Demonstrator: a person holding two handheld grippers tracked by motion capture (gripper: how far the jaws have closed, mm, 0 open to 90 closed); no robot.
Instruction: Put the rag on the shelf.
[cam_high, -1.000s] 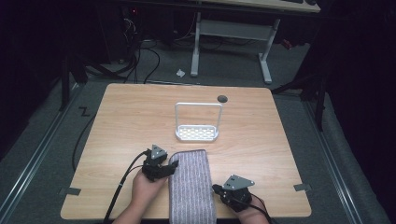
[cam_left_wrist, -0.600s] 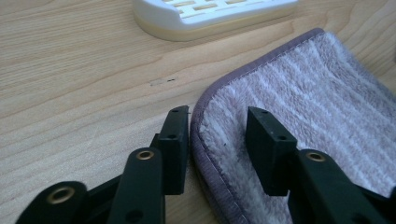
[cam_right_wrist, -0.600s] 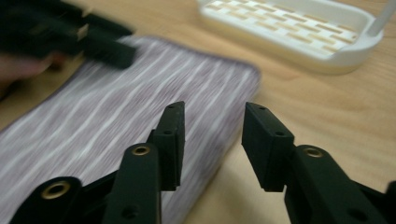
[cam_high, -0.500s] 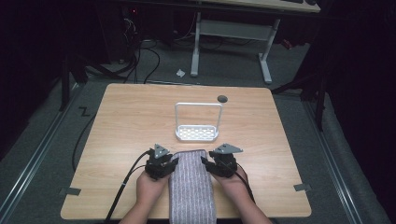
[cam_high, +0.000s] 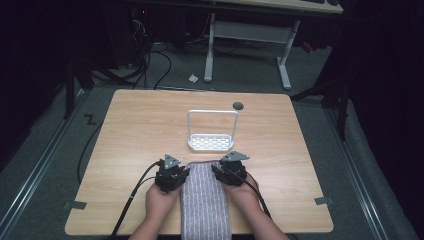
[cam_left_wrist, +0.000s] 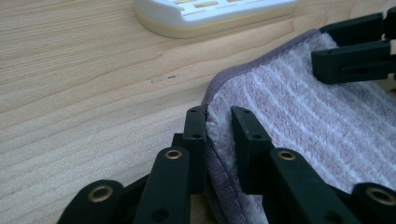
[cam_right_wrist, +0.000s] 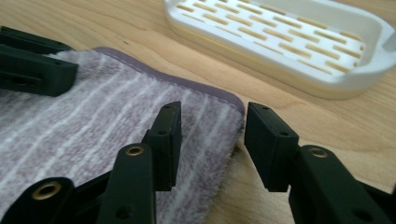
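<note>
Now the striped towel (cam_high: 205, 202) lies flat at the middle of the bench's near edge, its long side running away from the person and its near end reaching that edge. Both hands work at its far end. The left tool (cam_left_wrist: 218, 122) sits at the towel's far left corner, and its jaws have just been closing; in the left gripper view they pinch the raised purple hem and pile between them, so the corner is clamped. In the high view the left tool (cam_high: 172, 174) rests just beside the towel's left border, with its cable trailing back toward the near edge.

The right tool (cam_right_wrist: 212, 125) stands at the far right corner. Its jaws have just been closing too, yet they remain apart: one jaw rests over the pile, the other stands off past the hem above bare wood, and neither presses the cloth. From above, the right tool (cam_high: 231, 169) sits at the towel's right border, level with the left one.

Beyond the towel, toward the middle of the bench (cam_high: 130, 130), stands a white slotted rack (cam_high: 211, 142) with a tall wire handle, apart from the towel's far hem.
</note>
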